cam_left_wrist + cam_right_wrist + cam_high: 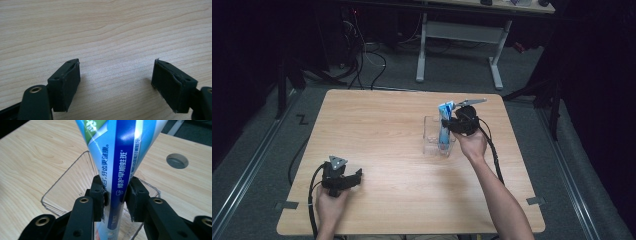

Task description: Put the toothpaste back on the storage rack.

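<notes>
A blue and white toothpaste tube (444,126) (120,157) stands upright in a clear plastic holder (431,141) (62,177) right of centre on the wooden table (382,125). My right gripper (449,123) (115,195) is shut on the tube, with one pad pressing each side of it just above the holder's rim. Near the table's front left corner, my left gripper (357,176) (116,80) rests low over bare wood. Its jaws stand wide apart with nothing between them.
A round cable hole (177,160) is set in the tabletop beyond the holder. A white-legged desk (459,32) and loose cables (362,55) stand on the grey floor behind the table. Bare wood stretches between the two grippers.
</notes>
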`<state>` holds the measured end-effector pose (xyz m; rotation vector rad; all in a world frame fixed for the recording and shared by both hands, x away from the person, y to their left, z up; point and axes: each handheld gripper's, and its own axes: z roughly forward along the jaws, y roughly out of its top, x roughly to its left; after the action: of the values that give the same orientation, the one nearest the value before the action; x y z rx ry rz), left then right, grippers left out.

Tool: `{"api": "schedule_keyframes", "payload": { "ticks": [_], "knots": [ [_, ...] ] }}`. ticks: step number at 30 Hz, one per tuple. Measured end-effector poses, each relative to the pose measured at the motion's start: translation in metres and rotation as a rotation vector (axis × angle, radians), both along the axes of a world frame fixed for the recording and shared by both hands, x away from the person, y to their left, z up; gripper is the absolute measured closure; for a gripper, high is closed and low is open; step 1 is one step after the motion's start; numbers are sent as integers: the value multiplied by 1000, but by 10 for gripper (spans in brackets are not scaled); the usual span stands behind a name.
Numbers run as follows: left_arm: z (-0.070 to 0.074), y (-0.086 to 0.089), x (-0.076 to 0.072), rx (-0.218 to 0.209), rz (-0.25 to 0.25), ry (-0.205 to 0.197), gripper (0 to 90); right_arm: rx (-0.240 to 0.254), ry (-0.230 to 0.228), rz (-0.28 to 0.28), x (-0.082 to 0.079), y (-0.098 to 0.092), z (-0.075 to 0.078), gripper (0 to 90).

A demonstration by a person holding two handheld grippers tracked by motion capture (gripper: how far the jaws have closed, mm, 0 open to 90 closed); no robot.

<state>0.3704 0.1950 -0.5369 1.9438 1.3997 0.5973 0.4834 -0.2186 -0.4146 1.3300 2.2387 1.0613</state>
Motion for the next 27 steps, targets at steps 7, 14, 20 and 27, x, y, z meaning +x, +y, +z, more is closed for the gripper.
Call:
{"api": "schedule_keyframes", "payload": {
  "ticks": [7,14,20,27],
  "knots": [
    [0,0,0,0,0,0,233,-52,-28,-22,2,8,-3,681],
    [0,0,0,0,0,0,233,-83,-36,-42,2,9,-3,668],
    [0,0,0,0,0,0,233,-110,-45,-50,-1,8,-1,628],
    [0,0,0,0,0,0,233,-109,-62,-51,-4,4,5,604]
  ]
}}
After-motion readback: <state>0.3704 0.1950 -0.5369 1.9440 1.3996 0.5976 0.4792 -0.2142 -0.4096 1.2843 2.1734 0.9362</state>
